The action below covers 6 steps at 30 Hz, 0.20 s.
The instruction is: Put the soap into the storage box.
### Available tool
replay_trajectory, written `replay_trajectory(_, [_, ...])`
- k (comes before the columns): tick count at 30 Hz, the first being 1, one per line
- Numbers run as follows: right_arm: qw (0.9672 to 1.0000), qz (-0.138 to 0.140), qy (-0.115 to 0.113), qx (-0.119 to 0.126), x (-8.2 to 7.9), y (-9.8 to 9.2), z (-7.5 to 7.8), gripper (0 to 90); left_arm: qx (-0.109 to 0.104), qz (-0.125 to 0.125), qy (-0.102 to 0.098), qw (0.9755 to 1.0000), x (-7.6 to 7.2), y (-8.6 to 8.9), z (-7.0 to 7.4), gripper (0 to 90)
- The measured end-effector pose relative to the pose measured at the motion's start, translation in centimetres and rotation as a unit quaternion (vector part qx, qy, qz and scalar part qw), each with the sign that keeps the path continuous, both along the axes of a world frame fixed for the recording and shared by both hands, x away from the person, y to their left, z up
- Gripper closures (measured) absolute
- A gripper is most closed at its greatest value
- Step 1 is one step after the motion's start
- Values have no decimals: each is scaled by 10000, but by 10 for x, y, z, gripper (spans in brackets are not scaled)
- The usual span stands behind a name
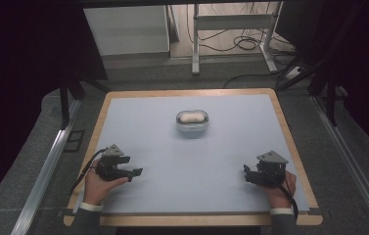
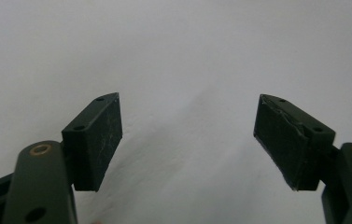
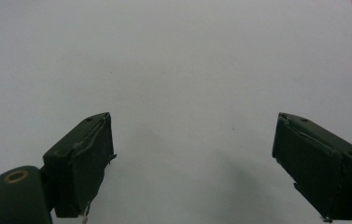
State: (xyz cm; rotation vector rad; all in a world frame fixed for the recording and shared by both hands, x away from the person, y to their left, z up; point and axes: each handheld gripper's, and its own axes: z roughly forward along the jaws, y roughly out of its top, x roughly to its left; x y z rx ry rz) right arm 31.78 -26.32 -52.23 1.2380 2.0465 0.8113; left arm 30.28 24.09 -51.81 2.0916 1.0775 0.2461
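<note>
A small clear rounded container (image 1: pixel 192 123) with a white object inside sits on the pale blue table mat (image 1: pixel 192 156), toward the far middle. My left gripper (image 1: pixel 132 172) rests near the front left of the mat, held in a hand, jaws pointing right. In the left gripper view it (image 2: pixel 187 140) stands open with nothing between the pads (image 2: pixel 100 135). My right gripper (image 1: pixel 248 175) sits near the front right, also hand-held. The right gripper view shows it (image 3: pixel 192 163) open over bare mat, pads (image 3: pixel 87 161) wide apart.
The mat lies on a wooden board (image 1: pixel 289 132) whose edge shows around it. Metal rails (image 1: pixel 45 171) run along both sides. Beyond the table stand a white cabinet (image 1: pixel 128 29), a metal frame (image 1: pixel 231 22) and cables (image 1: pixel 243 44) on the floor.
</note>
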Motion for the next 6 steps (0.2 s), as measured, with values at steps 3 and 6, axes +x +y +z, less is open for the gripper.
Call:
replay_trajectory(3, [10000, 9, -39, -19, 0, 1, 1, 123, -211, 102, -72, 9997, 0, 2, 3, 237])
replay_trajectory(6, [10000, 20, -50, -13, 0, 1, 1, 123, -236, 113, -74, 9996, 0, 3, 3, 228])
